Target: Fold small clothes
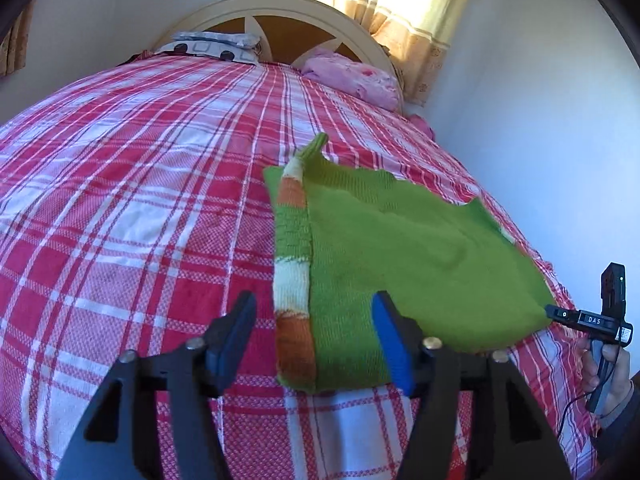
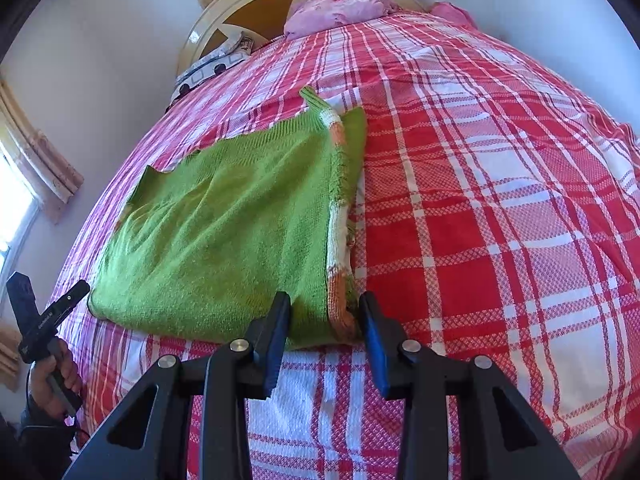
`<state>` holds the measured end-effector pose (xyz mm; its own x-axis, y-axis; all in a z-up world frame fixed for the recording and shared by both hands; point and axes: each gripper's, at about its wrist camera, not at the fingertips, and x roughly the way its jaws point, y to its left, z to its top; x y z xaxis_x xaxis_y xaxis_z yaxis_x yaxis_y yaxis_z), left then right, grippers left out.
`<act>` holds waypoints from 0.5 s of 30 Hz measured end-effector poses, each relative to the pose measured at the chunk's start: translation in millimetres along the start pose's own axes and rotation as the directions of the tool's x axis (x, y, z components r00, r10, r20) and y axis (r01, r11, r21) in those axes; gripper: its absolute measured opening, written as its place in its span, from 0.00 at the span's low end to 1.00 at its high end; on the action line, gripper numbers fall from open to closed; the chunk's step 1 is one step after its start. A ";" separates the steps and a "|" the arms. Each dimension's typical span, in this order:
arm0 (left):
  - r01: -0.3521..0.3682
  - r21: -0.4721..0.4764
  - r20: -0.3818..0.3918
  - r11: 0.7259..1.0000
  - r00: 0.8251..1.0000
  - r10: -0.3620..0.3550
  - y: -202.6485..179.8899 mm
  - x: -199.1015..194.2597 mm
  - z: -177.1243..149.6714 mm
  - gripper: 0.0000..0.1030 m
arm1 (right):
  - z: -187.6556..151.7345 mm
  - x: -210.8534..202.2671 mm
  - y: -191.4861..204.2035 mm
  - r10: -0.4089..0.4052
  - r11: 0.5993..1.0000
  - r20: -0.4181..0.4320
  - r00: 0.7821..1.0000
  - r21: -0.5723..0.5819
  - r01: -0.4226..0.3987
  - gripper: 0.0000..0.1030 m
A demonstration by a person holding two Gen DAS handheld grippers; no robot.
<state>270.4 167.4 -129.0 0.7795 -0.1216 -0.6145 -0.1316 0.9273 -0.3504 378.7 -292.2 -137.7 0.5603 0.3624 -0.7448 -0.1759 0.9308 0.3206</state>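
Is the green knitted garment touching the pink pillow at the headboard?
Apart. The left wrist view shows the green knitted garment far from the pink pillow, checked bedspread between.

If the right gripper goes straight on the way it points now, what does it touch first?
Most likely the near corner of the green knitted garment, at its striped sleeve, which lies between the open fingers of the right gripper. The checked bedspread lies directly under it; depth is unclear.

Each gripper, left (image 1: pixel 314 334) and right (image 2: pixel 325 328), is built from black angular arms with triangular cut-outs, joined by silver pivot screws. Blue pads (image 1: pixel 394 344) are fitted to the fingers. A dark sleeve (image 1: pixel 624 420) is worn; a thin black cable (image 1: pixel 570 412) is attached.
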 end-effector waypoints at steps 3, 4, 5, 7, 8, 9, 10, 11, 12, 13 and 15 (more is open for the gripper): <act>0.012 -0.017 -0.041 1.000 0.999 -0.012 3.1 11.2 -1.6 0.61 | 0.0 -1.6 1.8 0.001 1.000 0.014 1.000 -0.005 -0.001 0.36; 0.034 -0.034 -0.051 0.999 0.998 -0.036 5.2 14.7 -1.5 0.57 | -0.3 -2.5 2.9 -0.001 1.000 0.020 1.000 -0.009 0.001 0.36; 0.070 -0.055 -0.067 0.996 0.995 -0.074 7.6 18.7 -0.5 0.43 | -0.3 -2.8 4.4 -0.005 1.000 0.021 1.000 -0.017 0.005 0.36; 0.113 -0.069 -0.081 0.991 0.990 -0.118 9.2 22.5 0.6 0.18 | -0.8 -1.9 8.2 -0.017 0.999 0.016 1.000 -0.041 0.018 0.29; 0.126 -0.066 -0.086 0.990 0.988 -0.131 9.1 23.4 1.4 0.13 | -0.6 -1.5 9.6 -0.019 0.999 0.014 1.000 -0.050 0.019 0.18; 0.138 -0.064 -0.086 0.988 0.986 -0.143 8.1 21.6 1.5 0.12 | -0.4 -2.0 11.0 -0.019 0.998 0.013 1.000 -0.058 0.019 0.16; 0.151 -0.060 -0.086 0.987 0.984 -0.156 7.6 18.9 3.2 0.11 | 0.1 -5.2 13.5 -0.023 0.997 0.018 1.000 -0.069 0.025 0.13; 0.153 -0.052 -0.087 0.987 0.984 -0.157 6.2 14.3 5.2 0.10 | 0.6 -8.0 14.1 -0.026 0.997 0.022 0.999 -0.074 0.027 0.11; 0.158 -0.048 -0.084 0.986 0.983 -0.162 5.0 8.8 7.3 0.10 | 1.5 -14.2 15.9 -0.021 0.997 0.032 0.999 -0.079 0.024 0.11; 0.169 -0.047 -0.080 0.984 0.982 -0.173 4.2 3.4 8.7 0.10 | 2.6 -21.4 17.1 -0.009 0.997 0.041 0.999 -0.078 0.012 0.11; 0.175 -0.028 -0.085 0.984 0.981 -0.177 1.2 -6.0 11.0 0.10 | 2.5 -31.5 18.0 0.008 0.997 0.043 0.999 -0.075 -0.005 0.10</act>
<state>272.3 173.1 -118.0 0.7353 -0.3134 -0.6009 -0.0102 0.8814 -0.4722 359.9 -287.0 -107.1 0.5930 0.3673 -0.7166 -0.2390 0.9301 0.2789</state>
